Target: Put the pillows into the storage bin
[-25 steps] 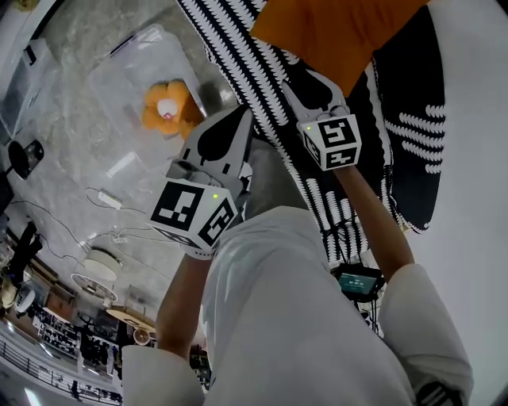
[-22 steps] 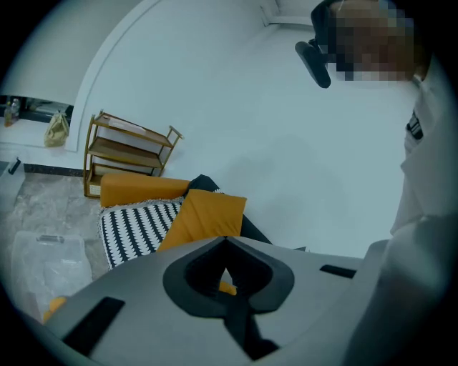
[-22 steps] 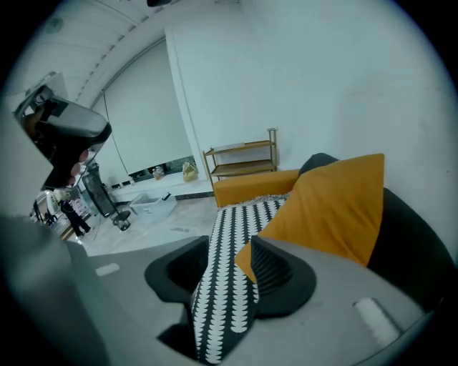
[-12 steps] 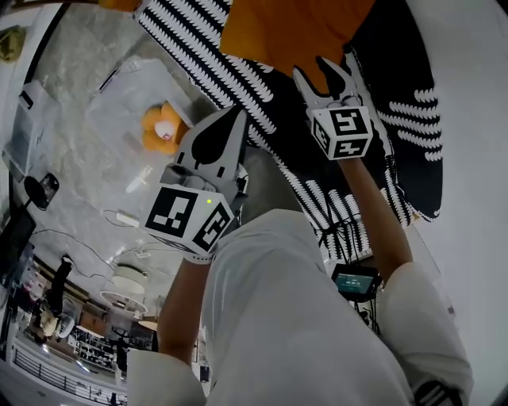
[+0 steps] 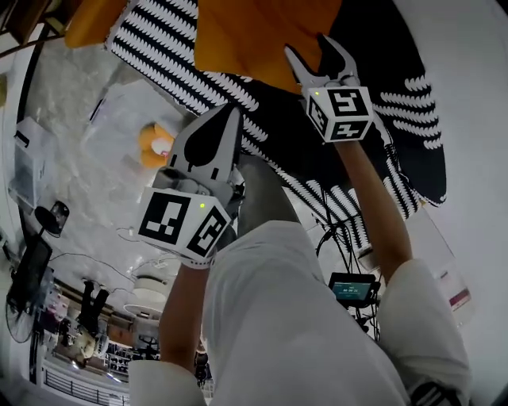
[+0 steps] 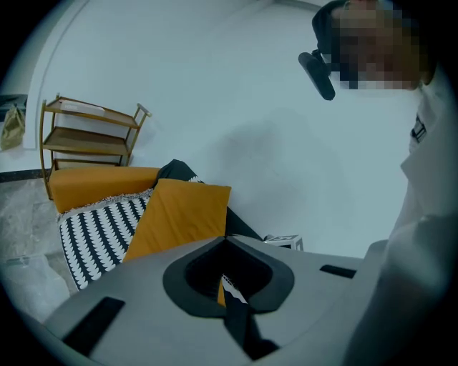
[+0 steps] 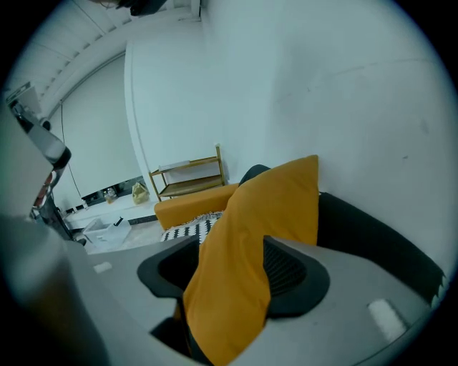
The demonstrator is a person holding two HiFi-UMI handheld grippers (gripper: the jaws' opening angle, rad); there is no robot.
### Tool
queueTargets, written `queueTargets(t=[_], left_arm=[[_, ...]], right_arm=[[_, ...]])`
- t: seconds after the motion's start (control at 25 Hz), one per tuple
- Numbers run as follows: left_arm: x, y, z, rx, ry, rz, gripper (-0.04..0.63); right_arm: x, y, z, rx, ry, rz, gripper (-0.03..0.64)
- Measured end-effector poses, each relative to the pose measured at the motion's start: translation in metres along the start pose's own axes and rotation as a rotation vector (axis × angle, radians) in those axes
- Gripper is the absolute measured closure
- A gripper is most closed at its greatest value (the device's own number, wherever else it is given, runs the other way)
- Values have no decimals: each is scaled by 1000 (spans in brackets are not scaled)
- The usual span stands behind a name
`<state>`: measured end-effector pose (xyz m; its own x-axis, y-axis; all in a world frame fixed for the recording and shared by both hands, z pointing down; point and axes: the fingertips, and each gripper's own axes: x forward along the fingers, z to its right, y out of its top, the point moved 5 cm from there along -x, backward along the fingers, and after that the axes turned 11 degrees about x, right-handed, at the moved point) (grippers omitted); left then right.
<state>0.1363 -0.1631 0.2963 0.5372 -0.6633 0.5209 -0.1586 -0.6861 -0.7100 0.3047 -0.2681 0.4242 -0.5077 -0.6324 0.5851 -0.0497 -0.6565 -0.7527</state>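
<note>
An orange pillow (image 5: 254, 32) (image 6: 182, 214) (image 7: 265, 207) leans on a black sofa (image 5: 397, 47). Beside it lie a black-and-white patterned pillow (image 5: 182, 55) (image 6: 93, 232) and a second orange pillow (image 5: 91, 20) (image 6: 93, 184). My right gripper (image 5: 309, 49) (image 7: 232, 250) is at the first orange pillow's lower corner. Its jaws have just been opening, and the corner lies between them without being pinched. My left gripper (image 5: 232, 111) (image 6: 225, 238) hangs shut and empty over the patterned pillow's edge. The clear storage bin (image 5: 111, 119) stands on the floor to the left.
An orange plush toy (image 5: 155, 143) lies in the bin. A wooden shelf (image 6: 89, 132) (image 7: 189, 175) stands by the wall past the sofa's end. A white power strip and cables (image 5: 131, 234) run over the marble floor. My own white-clad body fills the lower head view.
Both grippers have moved forward toward the sofa. The right jaws have spread wider, and the orange pillow's corner has come between them. The left gripper stays shut.
</note>
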Motion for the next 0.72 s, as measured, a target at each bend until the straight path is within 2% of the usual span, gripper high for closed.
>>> queueTargets(t=[0.28,0.44,0.72], left_arm=[[29,0,-7,24,-26,-36,588],[33,4,-15,20,-10,-35,588],[31,1,-18,7,5,-43,588]], right_arm=[[34,9,32,-3,-61,17,277],[57,14,49,12,-124,20,267],[91,6,77,10,-237,-42,238]])
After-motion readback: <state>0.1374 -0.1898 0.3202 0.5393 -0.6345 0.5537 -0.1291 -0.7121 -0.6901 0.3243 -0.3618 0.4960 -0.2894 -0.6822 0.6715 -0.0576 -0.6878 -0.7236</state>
